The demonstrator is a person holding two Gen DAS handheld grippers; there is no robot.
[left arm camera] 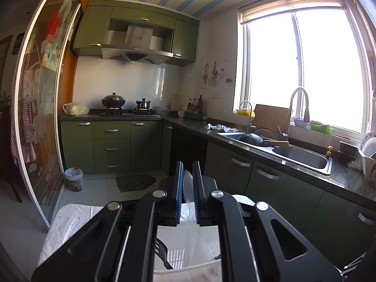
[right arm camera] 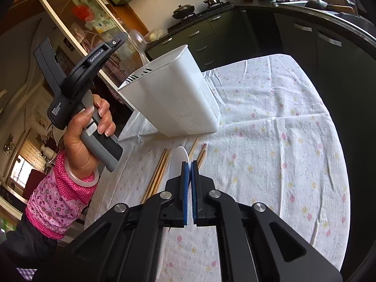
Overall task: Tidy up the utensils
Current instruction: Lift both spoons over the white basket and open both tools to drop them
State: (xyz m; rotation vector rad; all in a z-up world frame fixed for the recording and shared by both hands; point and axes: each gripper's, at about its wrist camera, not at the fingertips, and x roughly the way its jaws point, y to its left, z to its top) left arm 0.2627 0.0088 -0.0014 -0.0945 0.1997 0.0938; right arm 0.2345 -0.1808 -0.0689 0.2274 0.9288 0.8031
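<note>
A white plastic utensil holder with slotted walls (right arm camera: 178, 91) is seen tilted on the bench, which is covered by a white cloth printed with small flowers (right arm camera: 270, 122); only its lower edge rests on the cloth, and its open mouth is turned up and toward the left gripper (left arm camera: 188, 176). That gripper is nearly shut on what appears to be a translucent plastic spoon (right arm camera: 138, 41); its handle is pinched between the blue pads (left arm camera: 179, 183), and its bowl is seen above the holder's rim in the right wrist view. The spoon is probably held by the handle so that it can be lowered into the holder, whose inside, with a black slotted utensil (left arm camera: 162, 252) already in it, shows below the left gripper. The left gripper is carried by a hand (right arm camera: 94, 127) in a pink patterned sleeve (right arm camera: 61, 197).

Nearer the camera, the right gripper (right arm camera: 190, 164) is closed tightly on a thin white plastic utensil (right arm camera: 181, 155), held just above the cloth, presumably as the next piece to be stowed. Several wooden chopsticks (right arm camera: 162, 169) lie loose on the cloth beside it, in front of the holder, not yet sorted. Beyond the bench, green kitchen cabinets (left arm camera: 112, 145) and a steel sink (left arm camera: 303, 157) are visible.
</note>
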